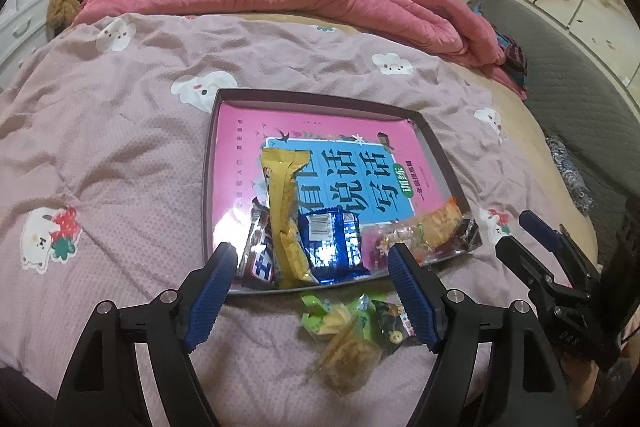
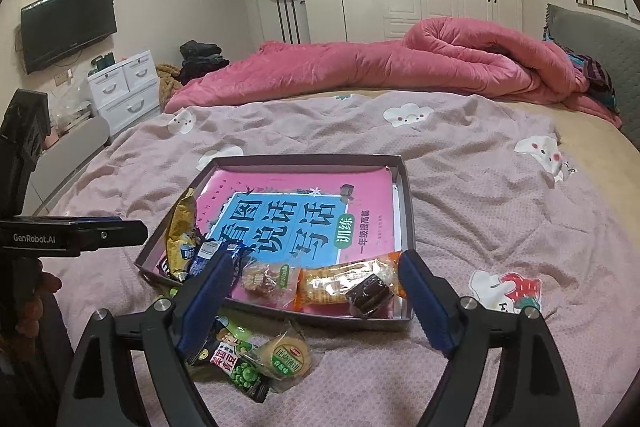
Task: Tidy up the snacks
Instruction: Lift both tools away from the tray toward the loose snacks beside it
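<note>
One shallow grey cardboard tray point(image 2: 406, 187) on the bed holds one pink-and-blue book point(image 2: 304, 215) and six wrapped snacks along its near edge. Three more wrapped snacks point(image 2: 256, 359) lie just outside that edge.

Far half of the tray point(image 2: 406, 187) lies bare; snack packets point(image 2: 320, 281) crowd its near edge; loose packets point(image 2: 256, 359) block the bedspread before it.

pink book point(image 1: 320, 143) cover partly hidden beneath snack packets, left gripper point(image 2: 146, 229) fingers hidden behind its body in the right wrist view, green packet point(image 2: 240, 367) print too small to read

Bed point(image 2: 480, 187) bearing tray point(image 2: 408, 187), loose snacks point(image 2: 256, 359)
</note>
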Available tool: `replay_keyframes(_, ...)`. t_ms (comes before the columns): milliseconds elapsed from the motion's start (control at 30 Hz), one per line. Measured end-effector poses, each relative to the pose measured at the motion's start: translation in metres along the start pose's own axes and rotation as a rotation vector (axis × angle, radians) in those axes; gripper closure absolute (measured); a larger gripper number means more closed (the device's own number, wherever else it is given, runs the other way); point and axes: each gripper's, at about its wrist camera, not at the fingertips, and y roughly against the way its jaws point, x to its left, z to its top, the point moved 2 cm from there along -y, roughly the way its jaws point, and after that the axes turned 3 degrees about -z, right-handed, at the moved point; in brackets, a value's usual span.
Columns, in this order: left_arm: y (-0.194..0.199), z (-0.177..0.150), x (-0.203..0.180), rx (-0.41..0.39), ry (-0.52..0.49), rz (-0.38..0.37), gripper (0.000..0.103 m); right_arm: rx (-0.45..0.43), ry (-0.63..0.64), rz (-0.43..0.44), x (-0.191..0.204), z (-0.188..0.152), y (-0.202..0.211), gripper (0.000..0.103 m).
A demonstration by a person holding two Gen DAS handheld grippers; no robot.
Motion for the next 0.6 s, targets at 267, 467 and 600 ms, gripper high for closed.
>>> replay_keyframes(267,0.004,-0.010,0.003,0.020,0.014,-0.011,0.024,0.010,-0.009,-0.004,0.001,-0.004,0.005,0.018)
replay_keyframes(467,0.005,-0.020,0.003,0.037,0.010,-0.011,0.024,0.030,-0.020,-0.005,0.002,-0.009,0.008,0.018)
replay_keyframes(600,0.004,-0.028,0.000,0.057,0.001,-0.017,0.024,0.050,-0.032,-0.002,0.003,-0.014,0.008,0.018)
